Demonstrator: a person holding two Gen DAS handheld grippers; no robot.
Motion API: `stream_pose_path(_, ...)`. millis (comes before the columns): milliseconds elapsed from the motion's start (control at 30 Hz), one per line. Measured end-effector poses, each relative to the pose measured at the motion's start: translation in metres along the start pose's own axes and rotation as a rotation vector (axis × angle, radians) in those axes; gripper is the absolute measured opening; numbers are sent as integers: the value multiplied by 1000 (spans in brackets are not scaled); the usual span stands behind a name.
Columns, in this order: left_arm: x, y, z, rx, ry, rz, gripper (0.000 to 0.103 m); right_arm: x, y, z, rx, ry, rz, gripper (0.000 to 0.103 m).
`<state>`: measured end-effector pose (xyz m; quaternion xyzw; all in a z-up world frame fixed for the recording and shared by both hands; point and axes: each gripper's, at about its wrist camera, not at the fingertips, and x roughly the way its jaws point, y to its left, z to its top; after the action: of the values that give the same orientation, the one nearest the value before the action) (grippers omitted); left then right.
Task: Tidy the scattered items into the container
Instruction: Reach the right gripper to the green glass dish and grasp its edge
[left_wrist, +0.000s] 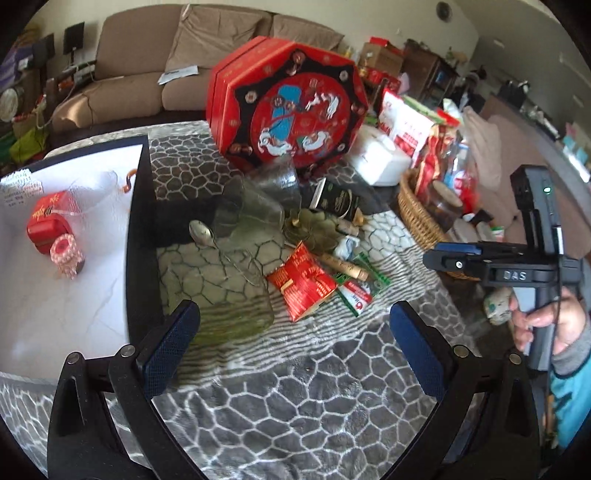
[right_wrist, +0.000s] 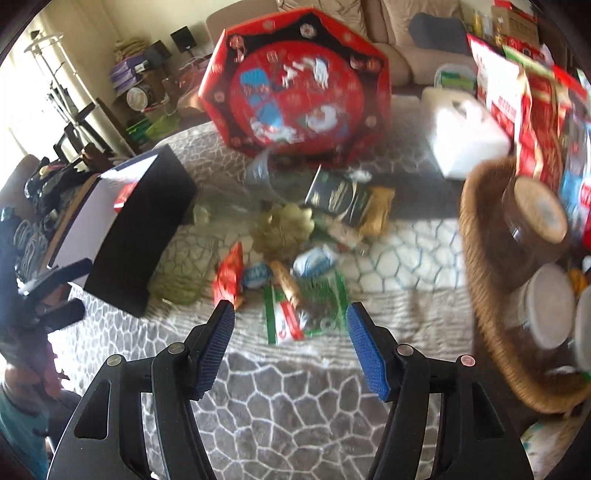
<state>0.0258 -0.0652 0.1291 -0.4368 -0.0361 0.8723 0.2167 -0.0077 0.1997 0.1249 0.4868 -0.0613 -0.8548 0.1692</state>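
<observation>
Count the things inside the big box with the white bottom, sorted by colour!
In the box:
Red: 1, small red tin
Pink-and-white striped: 1, round roll
Clear: 1, netted bag
Orange: 1, hook-shaped piece, possibly part of the bag
Total: 4

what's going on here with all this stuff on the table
A person holds a gripper in each hand over a cluttered table. Both the left gripper and right gripper are open and empty, hovering before a pile of packets: a red packet, a green packet. The black box already holds a small red box.
</observation>
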Motion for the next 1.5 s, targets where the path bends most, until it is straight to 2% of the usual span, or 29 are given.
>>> stream_pose_path(133,26,-7,-21,-1,-38,114,103,22,1,-17,14,12,52,65)
stream_pose_path(267,55,-20,-30,79,-36,210,103,39,-3,-27,41,11,100,65)
stream_pose_path(433,82,-16,-35,133,-21,323,103,45,-7,-32,28,14,95,65)
stream_pose_path(700,127,2,-40,185,66,472,85,41,-23,-31,78,-11,98,65)
stream_pose_path(800,127,5,-39,180,43,464,84,43,-27,-32,86,0,92,65)
stream_pose_path(833,127,7,-38,171,38,454,77,43,-28,-33,89,1,89,65)
stream_pose_path(867,127,9,-37,159,35,435,61,44,-29,-33,93,2,90,65)
stream_pose_path(933,126,11,-36,145,25,409,52,45,-32,-33,103,7,92,65)
stream_pose_path(1067,127,-8,-38,214,15,410,20,47,-33,-34,110,13,98,65)
stream_pose_path(1100,126,-10,-37,201,17,391,17,48,-33,-34,109,15,101,65)
stream_pose_path(1267,114,13,-28,-5,40,270,14,50,-28,-35,99,22,112,65)
stream_pose_path(1333,108,18,-31,-44,34,233,14,51,-26,-34,101,21,140,66)
stream_pose_path(1400,96,22,-38,-87,17,172,14,52,-21,-35,110,26,201,67)
stream_pose_path(1500,77,23,-47,-131,-8,102,17,60,-7,-36,149,56,357,67)
